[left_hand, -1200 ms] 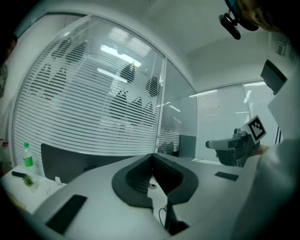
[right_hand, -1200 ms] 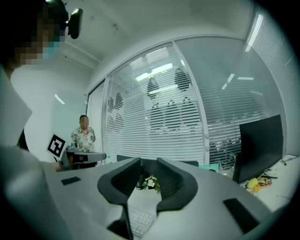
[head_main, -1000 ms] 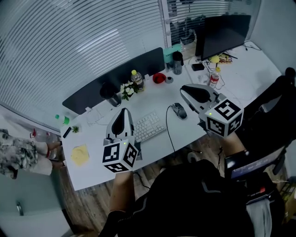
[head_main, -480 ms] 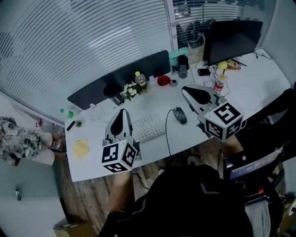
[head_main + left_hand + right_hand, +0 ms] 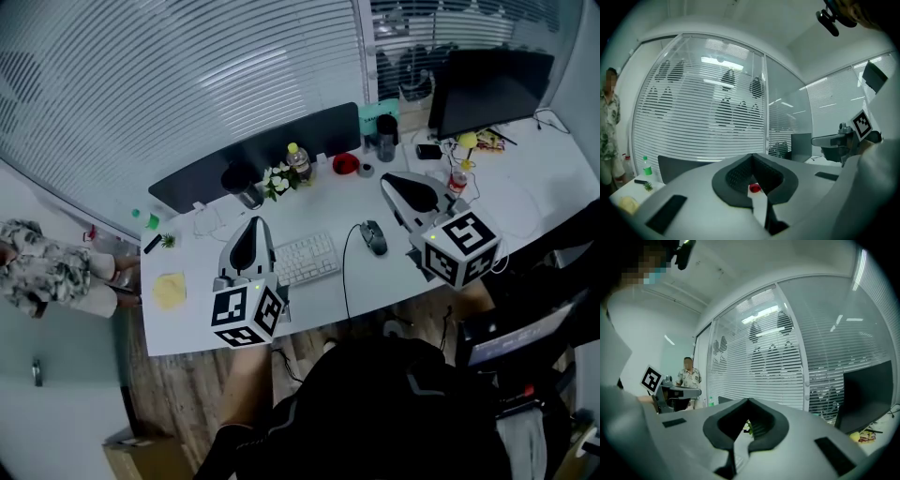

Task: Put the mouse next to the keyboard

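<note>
mouse on open desk near keyboard's right edge; left gripper, right gripper jaws together

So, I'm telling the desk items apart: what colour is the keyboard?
White. The keyboard shows best in the head view.

I am looking at a white tabletop carrying a white keyboard and a dark grey mouse. The left hand-held gripper and right hand-held gripper are showing pale grey shells, black pads and black-and-white square markers. A yellow pad and a black monitor are standing out against white striped blinds.
</note>
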Action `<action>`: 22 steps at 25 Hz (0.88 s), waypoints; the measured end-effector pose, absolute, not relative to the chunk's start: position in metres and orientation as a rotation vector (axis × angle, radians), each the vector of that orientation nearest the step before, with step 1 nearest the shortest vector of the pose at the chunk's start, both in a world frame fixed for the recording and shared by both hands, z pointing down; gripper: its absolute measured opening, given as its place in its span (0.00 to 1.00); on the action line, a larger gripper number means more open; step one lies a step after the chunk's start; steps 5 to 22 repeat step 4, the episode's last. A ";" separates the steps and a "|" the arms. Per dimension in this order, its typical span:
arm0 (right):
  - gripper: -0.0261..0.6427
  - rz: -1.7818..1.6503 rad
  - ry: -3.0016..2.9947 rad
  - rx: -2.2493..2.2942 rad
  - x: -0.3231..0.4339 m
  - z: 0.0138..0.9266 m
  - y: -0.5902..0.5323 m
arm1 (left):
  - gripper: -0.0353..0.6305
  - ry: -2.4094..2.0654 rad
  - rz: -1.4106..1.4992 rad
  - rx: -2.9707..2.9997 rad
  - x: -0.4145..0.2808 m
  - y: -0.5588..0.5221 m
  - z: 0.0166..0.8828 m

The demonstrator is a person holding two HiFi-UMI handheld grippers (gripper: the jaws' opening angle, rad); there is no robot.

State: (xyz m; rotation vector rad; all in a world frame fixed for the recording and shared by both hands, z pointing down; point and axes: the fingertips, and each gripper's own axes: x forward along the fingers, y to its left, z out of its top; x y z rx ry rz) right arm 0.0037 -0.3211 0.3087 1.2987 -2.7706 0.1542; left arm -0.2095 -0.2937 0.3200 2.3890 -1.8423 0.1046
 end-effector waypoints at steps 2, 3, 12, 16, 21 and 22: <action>0.04 0.158 -2.774 1.297 0.002 0.309 -0.325 | 0.10 -1.871 0.108 2.377 -0.213 -0.296 0.319; 0.04 0.161 -2.777 1.295 0.001 0.310 -0.327 | 0.10 -1.886 0.109 2.370 -0.215 -0.297 0.319; 0.04 0.164 -2.779 1.292 0.000 0.311 -0.328 | 0.10 -1.901 0.110 2.364 -0.217 -0.297 0.318; 0.04 0.164 -2.779 1.292 0.000 0.311 -0.328 | 0.10 -1.901 0.110 2.364 -0.217 -0.297 0.318; 0.04 0.164 -2.779 1.292 0.000 0.311 -0.328 | 0.10 -1.901 0.110 2.364 -0.217 -0.297 0.318; 0.04 0.164 -2.779 1.292 0.000 0.311 -0.328 | 0.10 -1.901 0.110 2.364 -0.217 -0.297 0.318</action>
